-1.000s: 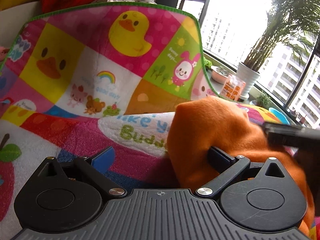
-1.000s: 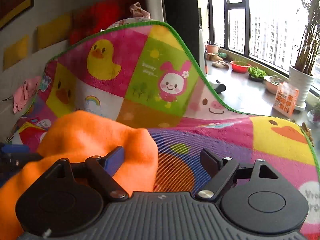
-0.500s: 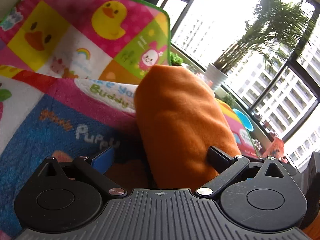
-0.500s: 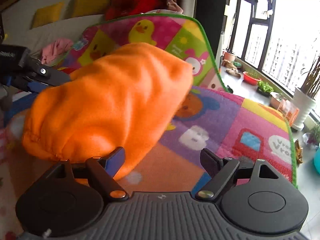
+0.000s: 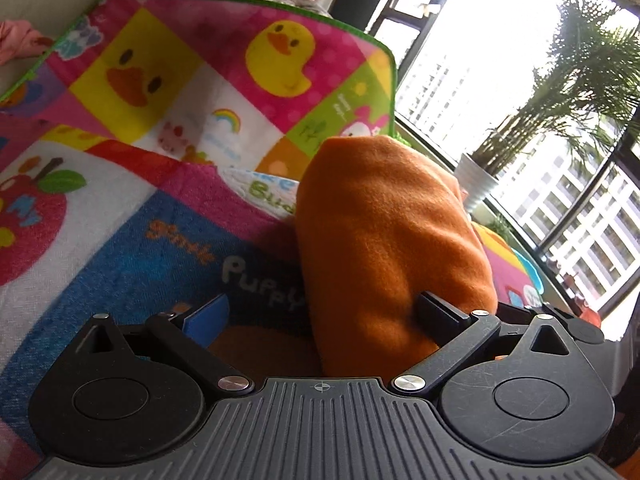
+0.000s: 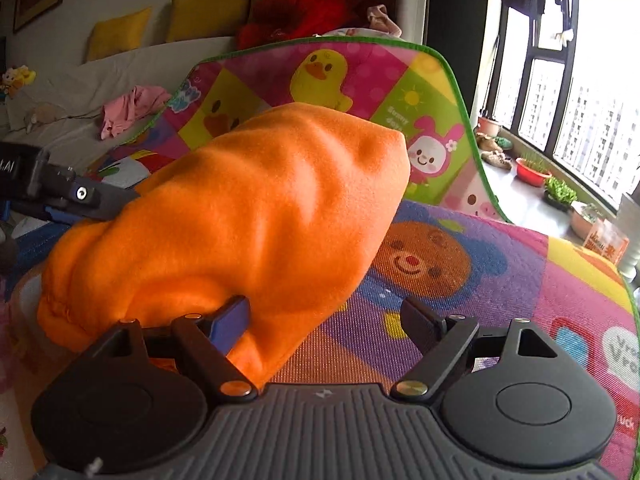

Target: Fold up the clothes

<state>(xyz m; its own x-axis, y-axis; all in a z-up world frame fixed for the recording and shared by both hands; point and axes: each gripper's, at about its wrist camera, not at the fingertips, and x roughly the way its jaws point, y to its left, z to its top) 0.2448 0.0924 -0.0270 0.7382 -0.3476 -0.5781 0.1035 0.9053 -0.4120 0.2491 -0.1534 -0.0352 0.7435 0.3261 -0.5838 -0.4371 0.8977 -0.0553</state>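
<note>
While my right claw (image 6: 326, 314) and left claw (image 5: 324, 314) both stand wide apart, the orange fleece cloth (image 6: 248, 216) drapes across them above the cartoon play mat (image 6: 460, 280).

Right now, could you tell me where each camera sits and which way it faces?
Left wrist: on the left hand-held gripper, looking down along its fingers at the orange cloth on the play mat, window at right.
Right wrist: on the right hand-held gripper, facing the cloth, mat, sofa; left hand-held gripper at the left edge.
Shared: cloth, mat.
</note>
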